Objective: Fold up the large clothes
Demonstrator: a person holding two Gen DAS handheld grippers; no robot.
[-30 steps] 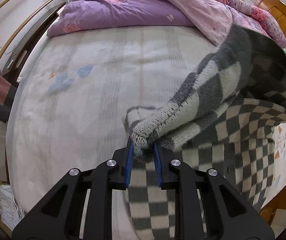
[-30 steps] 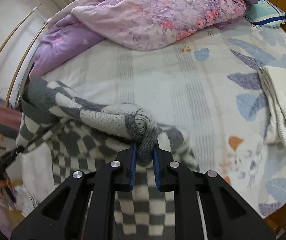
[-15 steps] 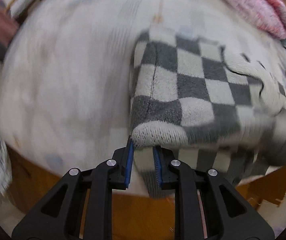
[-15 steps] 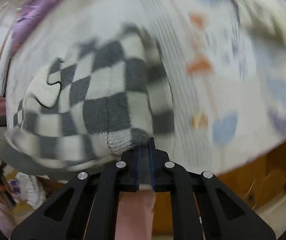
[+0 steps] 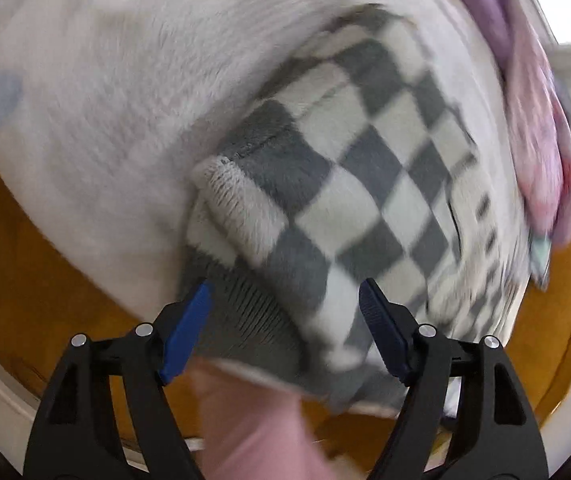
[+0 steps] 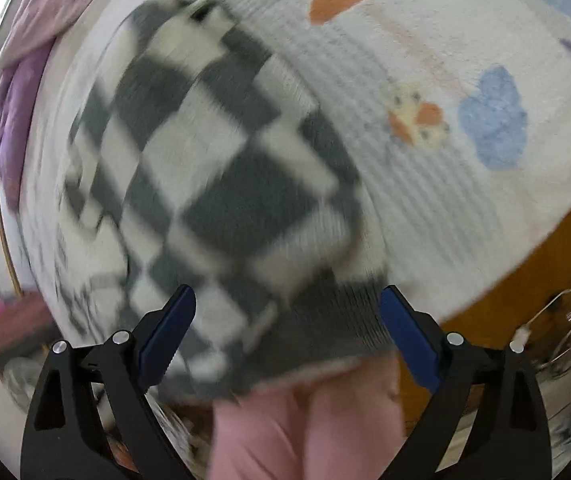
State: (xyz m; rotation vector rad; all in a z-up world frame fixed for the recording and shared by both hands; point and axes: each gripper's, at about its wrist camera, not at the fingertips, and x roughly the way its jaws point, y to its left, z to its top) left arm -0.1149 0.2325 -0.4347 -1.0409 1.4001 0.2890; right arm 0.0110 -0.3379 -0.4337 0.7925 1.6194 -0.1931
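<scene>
A grey-and-white checkered knit sweater (image 5: 349, 184) lies folded on the white patterned bed sheet (image 5: 97, 92), its ribbed hem hanging over the near bed edge. My left gripper (image 5: 285, 300) points down at the sweater's near left corner. Its jaws are opening, and the hem lies between the blue pads without being pressed. In the right wrist view the same sweater (image 6: 221, 168) is blurred. My right gripper (image 6: 287, 306) hangs over its near right corner, jaws opening wide, hem fabric between them and loose.
A purple and pink floral quilt (image 5: 533, 92) is bunched at the far side of the bed (image 6: 465, 208). The orange wooden bed frame (image 5: 17, 248) runs below the sheet's edge. A person's pink-trousered legs (image 6: 305, 432) stand close beneath both grippers. A cable (image 6: 565, 292) hangs at right.
Both grippers brought the sweater's edge down from mid-air onto the bed, folding it over, rolled, and then opened, letting go of the hem they had been shut on.
</scene>
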